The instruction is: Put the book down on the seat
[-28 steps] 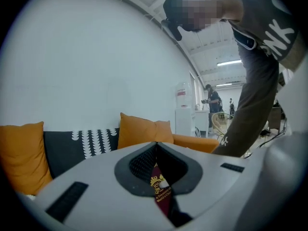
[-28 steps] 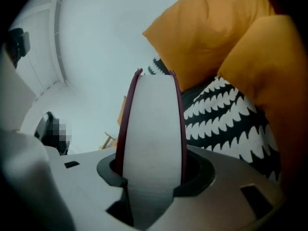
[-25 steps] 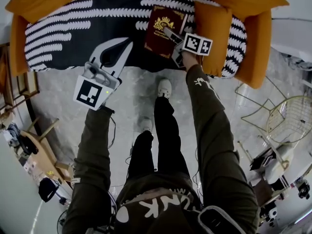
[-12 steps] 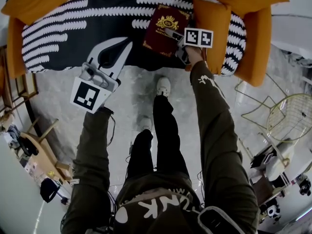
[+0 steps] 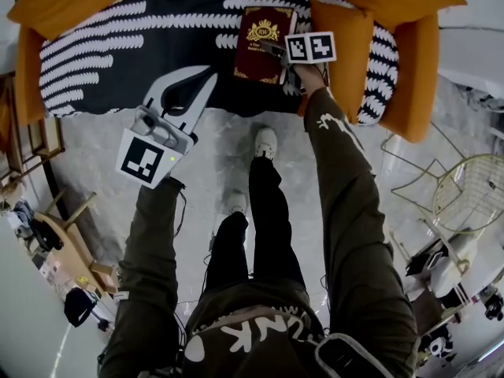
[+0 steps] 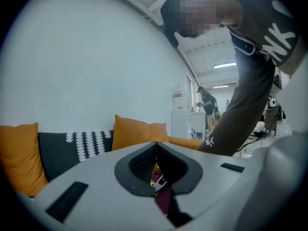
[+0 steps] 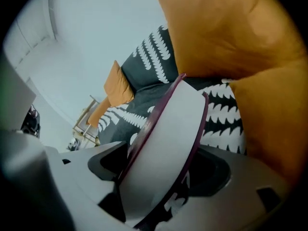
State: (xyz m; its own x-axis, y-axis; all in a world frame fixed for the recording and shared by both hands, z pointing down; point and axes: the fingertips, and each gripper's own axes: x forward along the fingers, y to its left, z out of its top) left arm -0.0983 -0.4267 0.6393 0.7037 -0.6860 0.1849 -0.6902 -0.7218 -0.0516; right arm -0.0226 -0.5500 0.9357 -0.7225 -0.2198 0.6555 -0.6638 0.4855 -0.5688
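The maroon book (image 5: 262,42) lies on the black, white-patterned seat (image 5: 134,61), toward its right end and just beside an upright orange cushion (image 5: 346,42). From overhead, the right gripper (image 5: 277,57) reaches in at the book's near right corner, and only one jaw shows, laid across the cover. That gripper's own view tells more. The book's white page edge stands between both jaws, which have just been opening and now sit wide apart, not clamped on it.

The left gripper (image 5: 206,77) hangs over the seat's near edge, well left of the book. Its view shows the jaws pressed together on nothing, and a pale wall (image 6: 86,71) behind the sofa that the head view misses.

I count one book, two grippers, and three loose orange cushions: far left, far right, and the one beside the book.
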